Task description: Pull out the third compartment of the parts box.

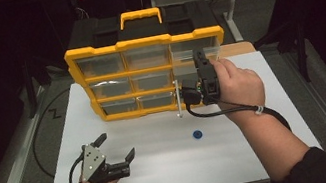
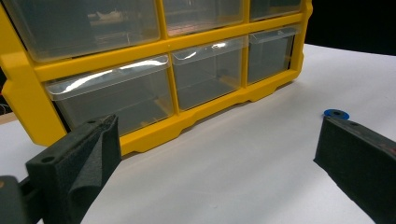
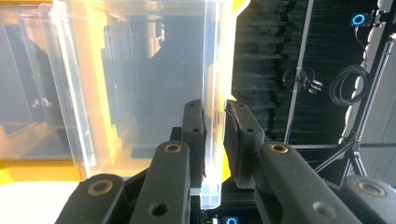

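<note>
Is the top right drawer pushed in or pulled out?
Pulled out. The drawer juts forward of the yellow box, and the right tongs are shut on its clear front wall.

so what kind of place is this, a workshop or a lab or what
Most likely a lab or recording studio set up for data capture, not a working workshop. A white table holds just a yellow drawer organizer and a small blue disc; black drapes, stands and coiled cables surround it.
</note>
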`<state>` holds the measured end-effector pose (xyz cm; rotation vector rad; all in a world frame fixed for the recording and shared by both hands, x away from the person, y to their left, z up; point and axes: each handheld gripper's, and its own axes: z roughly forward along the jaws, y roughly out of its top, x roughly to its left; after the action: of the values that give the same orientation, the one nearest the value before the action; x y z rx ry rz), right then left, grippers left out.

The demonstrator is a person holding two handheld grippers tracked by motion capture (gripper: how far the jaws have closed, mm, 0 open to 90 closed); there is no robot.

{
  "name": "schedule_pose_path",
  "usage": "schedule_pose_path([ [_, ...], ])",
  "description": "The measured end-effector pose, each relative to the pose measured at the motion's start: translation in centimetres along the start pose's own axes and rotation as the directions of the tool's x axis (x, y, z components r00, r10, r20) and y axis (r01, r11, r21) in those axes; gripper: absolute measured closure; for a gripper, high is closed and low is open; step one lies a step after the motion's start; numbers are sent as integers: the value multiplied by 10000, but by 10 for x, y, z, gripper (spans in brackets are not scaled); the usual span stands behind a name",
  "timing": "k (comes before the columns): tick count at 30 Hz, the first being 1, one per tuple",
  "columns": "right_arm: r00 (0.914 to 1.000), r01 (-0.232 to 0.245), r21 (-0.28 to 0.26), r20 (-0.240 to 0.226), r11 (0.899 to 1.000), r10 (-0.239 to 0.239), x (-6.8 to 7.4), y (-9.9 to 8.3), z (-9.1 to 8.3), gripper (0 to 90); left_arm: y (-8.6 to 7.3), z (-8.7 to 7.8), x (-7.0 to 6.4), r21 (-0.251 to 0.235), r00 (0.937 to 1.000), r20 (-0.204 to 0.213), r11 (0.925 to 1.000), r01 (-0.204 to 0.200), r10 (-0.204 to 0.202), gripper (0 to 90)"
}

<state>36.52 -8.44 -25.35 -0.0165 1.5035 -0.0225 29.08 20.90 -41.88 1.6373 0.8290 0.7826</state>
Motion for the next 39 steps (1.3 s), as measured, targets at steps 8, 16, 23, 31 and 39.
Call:
schedule_pose_path([
  [8,10000,13,-47,-13,10000,-13,-1,0,-8,812,0,0,1,-3,10000,2,10000,17,-17,10],
  [16,10000,22,-118,33,9999,-21,0,-1,-15,812,0,0,1,-2,10000,30,10000,31,-31,10],
  [23,10000,-1,-153,37,9999,1,-1,-2,-23,813,0,0,1,-5,10000,23,10000,26,-26,10],
  [31,10000,13,-181,63,9998,-12,1,-2,-30,812,0,1,1,-4,10000,23,10000,32,-32,10],
  [39,9999,-33,-205,107,9998,36,1,-2,-35,813,0,1,1,-7,10000,15,10000,31,-31,10],
])
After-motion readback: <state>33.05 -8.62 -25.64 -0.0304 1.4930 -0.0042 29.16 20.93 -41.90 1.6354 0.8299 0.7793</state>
